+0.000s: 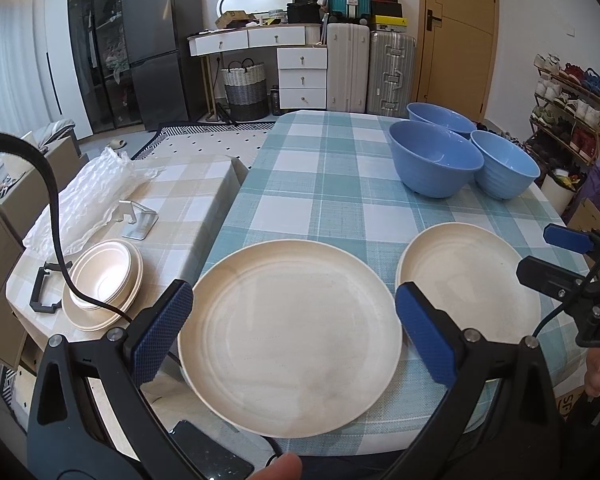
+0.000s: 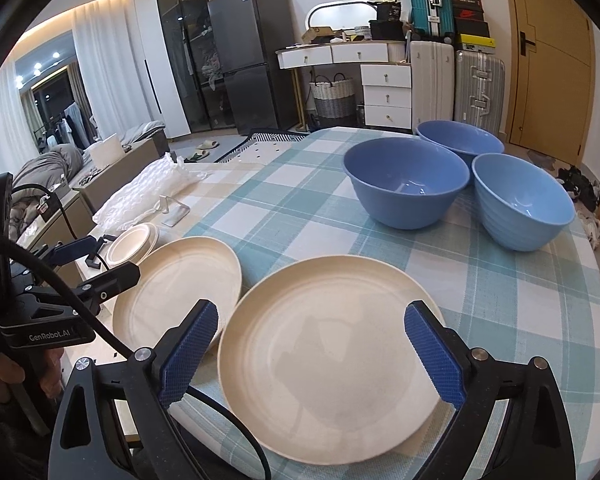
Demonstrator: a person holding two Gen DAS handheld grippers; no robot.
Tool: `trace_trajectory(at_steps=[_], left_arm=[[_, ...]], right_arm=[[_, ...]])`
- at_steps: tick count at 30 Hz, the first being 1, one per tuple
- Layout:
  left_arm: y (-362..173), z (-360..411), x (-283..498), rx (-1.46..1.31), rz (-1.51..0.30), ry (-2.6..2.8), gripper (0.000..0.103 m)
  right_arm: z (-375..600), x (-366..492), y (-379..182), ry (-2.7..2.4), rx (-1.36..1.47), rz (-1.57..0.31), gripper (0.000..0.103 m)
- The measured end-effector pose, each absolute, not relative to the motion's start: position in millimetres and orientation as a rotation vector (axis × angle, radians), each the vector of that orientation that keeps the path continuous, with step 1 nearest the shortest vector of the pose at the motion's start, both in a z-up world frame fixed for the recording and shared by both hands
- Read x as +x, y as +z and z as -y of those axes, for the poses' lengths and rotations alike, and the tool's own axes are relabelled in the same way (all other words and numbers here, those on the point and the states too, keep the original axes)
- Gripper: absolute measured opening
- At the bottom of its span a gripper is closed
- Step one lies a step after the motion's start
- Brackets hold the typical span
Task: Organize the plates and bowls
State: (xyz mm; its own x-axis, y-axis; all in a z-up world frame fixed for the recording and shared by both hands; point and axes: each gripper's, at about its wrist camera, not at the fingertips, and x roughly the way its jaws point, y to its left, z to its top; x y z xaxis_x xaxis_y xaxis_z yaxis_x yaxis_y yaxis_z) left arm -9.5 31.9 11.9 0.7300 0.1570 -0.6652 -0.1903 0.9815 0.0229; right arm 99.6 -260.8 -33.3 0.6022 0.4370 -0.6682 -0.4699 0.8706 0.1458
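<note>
Two cream plates lie side by side on the teal checked tablecloth. The left plate juts past the table's near left edge, and my left gripper hovers over it, open, a blue pad beside each rim. Seen from the right wrist, the left gripper stands above that plate's left side. My right gripper is open over the right plate, holding nothing. Three blue bowls cluster at the far right. A stack of small cream bowls sits on the beige side table.
The beige side table on the left also carries bubble wrap and a metal stand. A dark phone lies near the front edge. Black cables trail from both grippers. Suitcases, drawers and a shoe rack line the far walls.
</note>
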Motion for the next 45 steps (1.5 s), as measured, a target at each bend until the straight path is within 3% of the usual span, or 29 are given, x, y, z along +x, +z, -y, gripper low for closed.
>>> trace_trajectory(at_steps=[45], left_arm=[[-34, -141, -21, -0.25, -0.794, 0.309, 0.1]], right_arm=[[151, 145, -57, 0.677, -0.174, -0.869, 0.1]])
